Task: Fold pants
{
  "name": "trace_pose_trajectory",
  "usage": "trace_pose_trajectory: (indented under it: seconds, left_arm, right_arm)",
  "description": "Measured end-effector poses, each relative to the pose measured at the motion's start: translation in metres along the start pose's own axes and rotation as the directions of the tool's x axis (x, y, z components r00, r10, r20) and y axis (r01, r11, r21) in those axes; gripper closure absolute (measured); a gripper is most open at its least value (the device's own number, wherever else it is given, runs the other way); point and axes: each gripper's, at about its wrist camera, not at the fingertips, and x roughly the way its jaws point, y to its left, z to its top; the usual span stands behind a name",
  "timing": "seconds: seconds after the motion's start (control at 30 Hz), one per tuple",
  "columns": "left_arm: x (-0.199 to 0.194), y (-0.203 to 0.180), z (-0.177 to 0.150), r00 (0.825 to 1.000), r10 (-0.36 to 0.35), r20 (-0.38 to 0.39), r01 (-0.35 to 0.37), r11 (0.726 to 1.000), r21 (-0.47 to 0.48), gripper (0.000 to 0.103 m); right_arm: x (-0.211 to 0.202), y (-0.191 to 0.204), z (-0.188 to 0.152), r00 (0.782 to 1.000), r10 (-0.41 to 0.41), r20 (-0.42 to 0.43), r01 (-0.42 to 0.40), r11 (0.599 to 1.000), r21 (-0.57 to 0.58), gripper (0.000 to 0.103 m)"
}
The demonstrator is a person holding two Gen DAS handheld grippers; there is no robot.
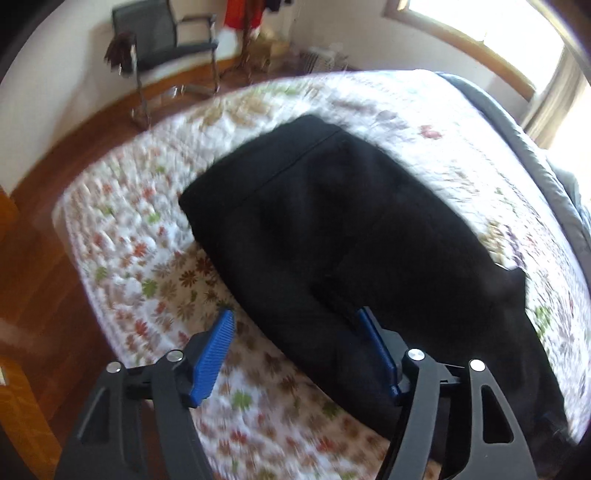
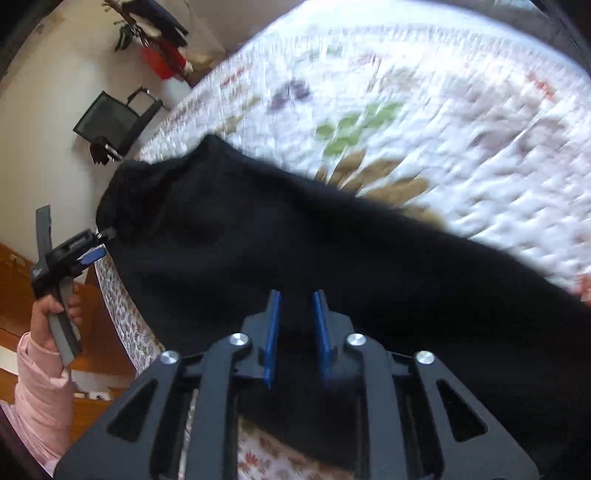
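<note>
The black pants point(image 1: 332, 229) lie folded on the flowered quilt point(image 1: 147, 221) of the bed. My left gripper point(image 1: 295, 317) is open, its blue pads wide apart; the right pad point(image 1: 376, 350) rests on the near edge of the pants, the left pad point(image 1: 214, 354) is over the quilt. In the right wrist view the pants point(image 2: 295, 240) fill the middle and my right gripper point(image 2: 297, 295) is shut on a fold of the black cloth between its blue pads. The left gripper point(image 2: 99, 243) shows there at the pants' left edge, held by a hand in a pink sleeve.
A black office chair point(image 1: 166, 40) stands on the wooden floor point(image 1: 48, 277) beyond the bed. A coat stand with red clothing point(image 2: 162, 55) is by the wall. A window point(image 1: 498, 33) is at the far right. A grey blanket point(image 1: 535, 155) borders the quilt's right side.
</note>
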Motion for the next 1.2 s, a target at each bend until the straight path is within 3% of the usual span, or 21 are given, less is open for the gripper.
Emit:
trace_pose_trajectory:
  seconds: [0.07, 0.13, 0.2, 0.3, 0.4, 0.47, 0.53, 0.67, 0.8, 0.93, 0.97, 1.0, 1.07, 1.2]
  left_arm:
    - [-0.017, -0.024, -0.012, 0.999, -0.039, 0.009, 0.038, 0.996, 0.074, 0.026]
    - [-0.024, -0.054, -0.027, 0.994, -0.108, -0.014, 0.109, 0.981, 0.159, 0.025]
    - [-0.026, -0.09, -0.044, 0.98, -0.191, -0.063, 0.2, 0.951, 0.236, 0.025]
    - [-0.027, -0.137, -0.066, 0.96, -0.254, -0.121, 0.279, 0.905, 0.321, 0.025]
    - [-0.024, -0.18, -0.082, 0.939, -0.299, -0.17, 0.343, 0.857, 0.384, 0.025]
    - [-0.022, -0.207, -0.09, 0.93, -0.309, -0.2, 0.366, 0.828, 0.424, 0.025]
    - [-0.023, -0.227, -0.102, 0.922, -0.318, -0.219, 0.385, 0.806, 0.449, 0.023]
    - [-0.026, -0.255, -0.122, 0.915, -0.318, -0.248, 0.401, 0.778, 0.484, 0.022]
    - [-0.025, -0.261, -0.131, 0.917, -0.306, -0.258, 0.397, 0.773, 0.495, 0.021]
    - [-0.02, -0.256, -0.129, 0.919, -0.293, -0.263, 0.389, 0.78, 0.491, 0.018]
    - [-0.019, -0.254, -0.128, 0.92, -0.289, -0.264, 0.386, 0.783, 0.488, 0.017]
    - [-0.018, -0.252, -0.127, 0.921, -0.286, -0.264, 0.383, 0.786, 0.485, 0.017]
    - [-0.016, -0.247, -0.126, 0.924, -0.277, -0.264, 0.375, 0.792, 0.482, 0.017]
    - [-0.017, -0.239, -0.121, 0.93, -0.275, -0.243, 0.361, 0.804, 0.473, 0.017]
  right_arm:
    - [-0.032, -0.013, -0.008, 0.998, -0.035, 0.054, 0.033, 0.999, 0.032, 0.065]
    - [-0.058, -0.034, -0.019, 0.994, -0.049, 0.095, 0.039, 0.994, 0.102, 0.065]
    - [-0.094, -0.07, -0.043, 0.986, -0.093, 0.137, 0.061, 0.973, 0.221, 0.065]
    - [-0.138, -0.124, -0.087, 0.977, -0.119, 0.179, 0.043, 0.923, 0.382, 0.065]
    - [-0.17, -0.163, -0.129, 0.962, -0.221, 0.157, 0.118, 0.864, 0.49, 0.055]
    - [-0.185, -0.187, -0.154, 0.954, -0.268, 0.135, 0.154, 0.824, 0.546, 0.055]
    - [-0.192, -0.208, -0.173, 0.954, -0.278, 0.115, 0.156, 0.784, 0.601, 0.055]
    - [-0.191, -0.234, -0.187, 0.953, -0.286, 0.1, 0.157, 0.747, 0.646, 0.048]
    - [-0.178, -0.252, -0.188, 0.961, -0.244, 0.13, 0.095, 0.732, 0.675, 0.046]
    - [-0.171, -0.274, -0.186, 0.946, -0.217, 0.241, -0.012, 0.72, 0.694, 0.047]
    - [-0.172, -0.28, -0.186, 0.935, -0.208, 0.286, -0.054, 0.716, 0.697, 0.055]
    - [-0.172, -0.284, -0.185, 0.932, -0.21, 0.295, -0.065, 0.705, 0.707, 0.072]
    - [-0.176, -0.288, -0.185, 0.926, -0.183, 0.329, -0.11, 0.704, 0.702, 0.087]
    - [-0.209, -0.277, -0.178, 0.897, -0.156, 0.413, -0.164, 0.75, 0.64, 0.094]
